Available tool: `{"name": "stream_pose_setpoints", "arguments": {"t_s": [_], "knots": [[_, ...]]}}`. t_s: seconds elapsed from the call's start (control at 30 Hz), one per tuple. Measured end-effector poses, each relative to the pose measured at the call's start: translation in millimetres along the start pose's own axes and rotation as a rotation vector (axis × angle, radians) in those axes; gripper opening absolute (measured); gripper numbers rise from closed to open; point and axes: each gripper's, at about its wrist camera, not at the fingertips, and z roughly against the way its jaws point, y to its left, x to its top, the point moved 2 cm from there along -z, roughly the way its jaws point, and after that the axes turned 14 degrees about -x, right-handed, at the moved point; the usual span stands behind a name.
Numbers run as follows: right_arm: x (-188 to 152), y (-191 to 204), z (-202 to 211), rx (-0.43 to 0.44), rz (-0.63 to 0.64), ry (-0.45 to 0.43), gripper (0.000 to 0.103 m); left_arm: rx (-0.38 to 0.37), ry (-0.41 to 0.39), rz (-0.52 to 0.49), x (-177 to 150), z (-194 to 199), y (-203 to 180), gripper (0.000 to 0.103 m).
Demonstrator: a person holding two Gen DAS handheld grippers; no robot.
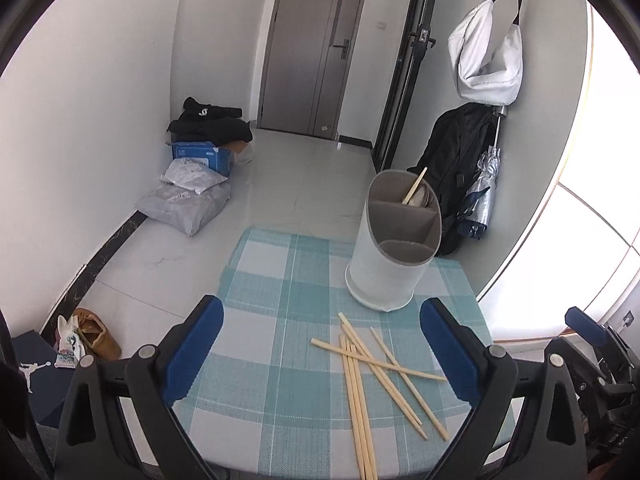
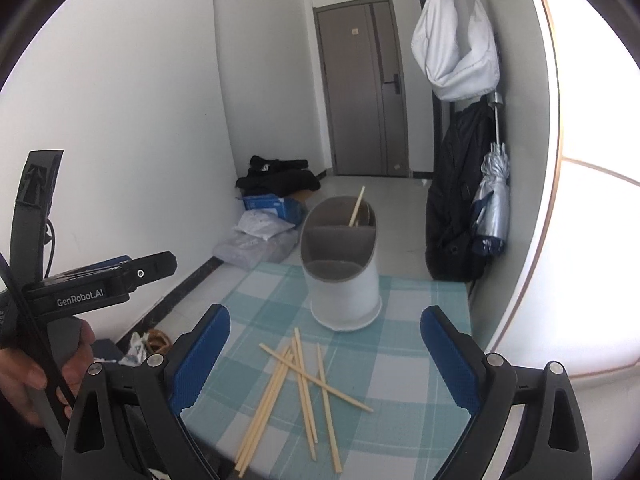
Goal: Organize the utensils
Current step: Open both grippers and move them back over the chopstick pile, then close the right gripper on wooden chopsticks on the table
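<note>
Left wrist view: left gripper (image 1: 322,350) jaws spread wide, nothing between pads, hovering over checked tablecloth (image 1: 260,320). Loose chopsticks (image 1: 372,364) in crossed heap on cloth, toward 5 o'clock of frame centre. Utensil holder (image 1: 394,256) upright at 12 o'clock of heap, one chopstick (image 1: 414,192) leaning in far compartment. Right wrist view: right gripper (image 2: 326,360) jaws also wide, empty; heap between blue pads (image 2: 200,364), holder beyond at 12 o'clock.

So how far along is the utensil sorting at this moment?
Barely begun. One chopstick already stands in the holder, in its far compartment. Nothing is in hand: left gripper and right gripper are both open and empty. The loose chopsticks lie crossed on the checked cloth, unsorted.
</note>
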Motion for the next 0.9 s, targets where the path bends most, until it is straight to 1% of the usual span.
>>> {"name": "stream_pose_setpoints", "arguments": {"t_s": [0.07, 0.17, 0.23, 0.27, 0.33, 0.53, 0.57, 0.6, 0.63, 0.67, 0.7, 0.73, 0.77, 0.8, 0.83, 0.87, 0.9], "knots": [[-9.3, -0.8, -5.0, 0.000, -0.014, 0.030, 0.097, 0.001, 0.015, 0.030, -8.3, -7.1, 6.9, 0.097], [-16.1, 0.8, -17.0, -0.018, 0.004, 0.073, 0.097, -0.029, 0.038, 0.112, -16.9, -15.4, 18.3, 0.097], [-17.8, 4.1, -27.6, -0.036, 0.035, 0.108, 0.097, -0.022, 0.058, 0.121, -19.4, -17.6, 20.8, 0.097], [-18.2, 6.1, -33.0, -0.042, 0.055, 0.126, 0.097, 0.004, 0.076, 0.112, -18.2, -20.6, 23.2, 0.097], [-18.9, 10.8, -44.8, -0.039, 0.099, 0.168, 0.096, 0.011, 0.080, 0.114, -18.4, -20.7, 29.7, 0.097], [-20.9, 27.4, -88.9, 0.031, 0.217, 0.307, 0.095, 0.016, 0.126, 0.221, -18.3, -26.6, 60.8, 0.097], [-22.3, 32.5, -97.4, 0.042, 0.241, 0.329, 0.094, 0.026, 0.127, 0.237, -17.6, -26.5, 66.0, 0.097], [-24.0, 37.8, -105.7, 0.058, 0.265, 0.351, 0.093, 0.060, 0.129, 0.244, -16.7, -27.0, 71.2, 0.097], [-27.1, 45.4, -115.5, 0.086, 0.298, 0.382, 0.091, 0.107, 0.134, 0.238, -15.9, -28.2, 76.1, 0.097], [-29.8, 52.8, -124.4, 0.115, 0.331, 0.406, 0.083, 0.132, 0.132, 0.236, -15.2, -29.1, 81.3, 0.097], [-32.7, 60.7, -132.8, 0.151, 0.364, 0.423, 0.078, 0.146, 0.127, 0.244, -14.5, -29.8, 85.7, 0.097], [-36.0, 68.0, -140.9, 0.178, 0.387, 0.442, 0.071, 0.157, 0.124, 0.260, -13.9, -30.2, 91.0, 0.097], [-39.4, 75.4, -150.2, 0.186, 0.404, 0.468, 0.071, 0.164, 0.126, 0.276, -13.8, -30.9, 96.3, 0.097], [-43.0, 83.1, -158.8, 0.192, 0.426, 0.492, 0.068, 0.171, 0.128, 0.288, -14.1, -31.2, 100.5, 0.097], [-46.2, 91.8, -165.8, 0.207, 0.455, 0.503, 0.060, 0.178, 0.133, 0.304, -14.9, -31.6, 105.2, 0.097], [-48.4, 99.9, -171.7, 0.212, 0.488, 0.505, 0.055, 0.180, 0.137, 0.323, -15.3, -32.0, 110.0, 0.097], [-50.4, 108.0, -177.0, 0.213, 0.520, 0.503, 0.054, 0.173, 0.140, 0.346, -15.9, -32.1, 114.2, 0.097]]}}
